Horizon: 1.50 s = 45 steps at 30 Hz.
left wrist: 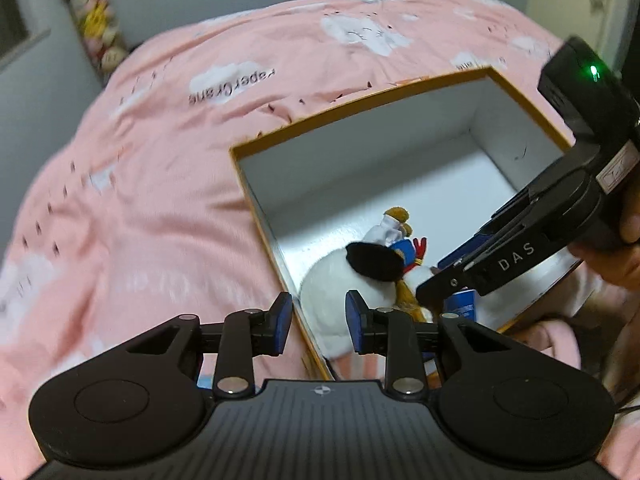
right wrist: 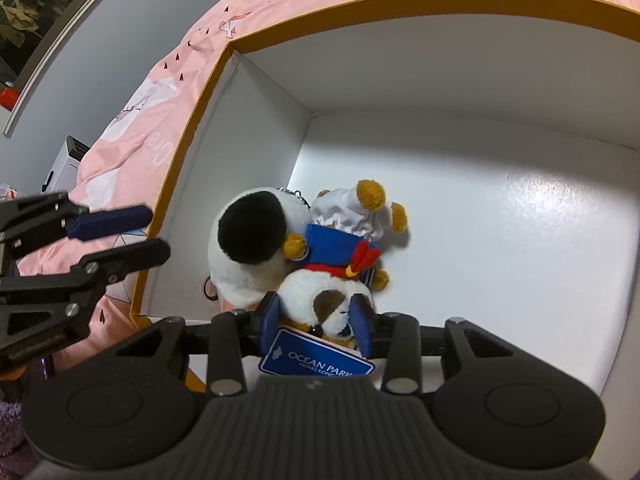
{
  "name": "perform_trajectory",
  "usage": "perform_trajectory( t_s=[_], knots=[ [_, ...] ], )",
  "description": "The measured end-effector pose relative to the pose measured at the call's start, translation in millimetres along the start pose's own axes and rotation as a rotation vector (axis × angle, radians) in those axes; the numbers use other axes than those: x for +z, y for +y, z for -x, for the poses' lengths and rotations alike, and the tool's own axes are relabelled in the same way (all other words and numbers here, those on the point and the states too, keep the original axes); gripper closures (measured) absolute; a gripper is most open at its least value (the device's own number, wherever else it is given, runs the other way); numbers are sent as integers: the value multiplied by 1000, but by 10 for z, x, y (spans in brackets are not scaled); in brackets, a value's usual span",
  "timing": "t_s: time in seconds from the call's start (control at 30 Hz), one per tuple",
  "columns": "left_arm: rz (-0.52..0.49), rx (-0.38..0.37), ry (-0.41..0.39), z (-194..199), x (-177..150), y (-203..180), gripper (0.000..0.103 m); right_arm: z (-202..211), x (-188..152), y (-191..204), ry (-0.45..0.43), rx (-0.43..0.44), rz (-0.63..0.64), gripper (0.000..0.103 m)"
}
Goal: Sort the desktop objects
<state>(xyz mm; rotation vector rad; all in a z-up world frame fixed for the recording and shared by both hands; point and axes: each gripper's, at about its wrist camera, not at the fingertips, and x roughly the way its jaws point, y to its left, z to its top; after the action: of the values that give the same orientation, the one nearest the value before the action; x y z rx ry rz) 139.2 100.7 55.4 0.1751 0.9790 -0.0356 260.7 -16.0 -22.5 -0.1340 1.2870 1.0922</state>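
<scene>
Only in the right wrist view — right tool [right wrist: 316, 322] clamped on tagged plush [right wrist: 320, 300]; left tool [left wrist: 318, 322] apart, empty.

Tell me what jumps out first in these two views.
The open orange-rimmed box on the pink bedspread, with plush toys piled in its near corner. The right gripper is clamped on a brown-and-white plush with a blue tag; the left gripper straddles the box wall.
</scene>
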Motion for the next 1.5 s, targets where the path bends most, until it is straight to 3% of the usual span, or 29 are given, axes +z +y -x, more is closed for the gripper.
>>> perform_trajectory(
  t_s=[0.13, 0.27, 0.37, 0.47, 0.6, 0.67, 0.87, 1.0, 1.2, 1.3, 1.5],
  knots=[
    [-80, -36, -35, 67, 104, -132, 70, 25, -39, -20, -5, 5, 22, 61],
    [-249, 1, -17, -83, 138, -399, 69, 29, -46, -30, -11, 15, 39, 60],
    [-378, -19, -10, -248, 102, -532, 68, 29, -57, -48, -16, 23, 45, 60],
    [-487, 26, -1, -384, 77, -614, 68, 45, -68, -95, -15, 36, 36, 60],
    [-647, 80, -25, -483, 13, -742, 55, 41, -73, -122, -17, 51, 36, 60],
    [-706, 103, -35, -547, -25, -797, 60, 37, -74, -136, -16, 57, 32, 59],
    [-648, 124, -21, -581, -28, -717, 86, 34, -79, -113, -20, 60, 29, 53],
    [-560, 125, -3, -500, 3, -525, 89, 35, -59, -29, -21, 51, 64, 39],
    [-497, 97, -8, -482, 34, -371, 90, -131, -29, 148, 10, -55, 129, 39],
    [-485, 90, -18, -505, 46, -353, 90, -114, -75, 96, 29, -80, 114, 46],
    [-428, 45, -27, -408, 11, -327, 90, -57, -32, -248, 23, 94, -63, 52]
  ],
)
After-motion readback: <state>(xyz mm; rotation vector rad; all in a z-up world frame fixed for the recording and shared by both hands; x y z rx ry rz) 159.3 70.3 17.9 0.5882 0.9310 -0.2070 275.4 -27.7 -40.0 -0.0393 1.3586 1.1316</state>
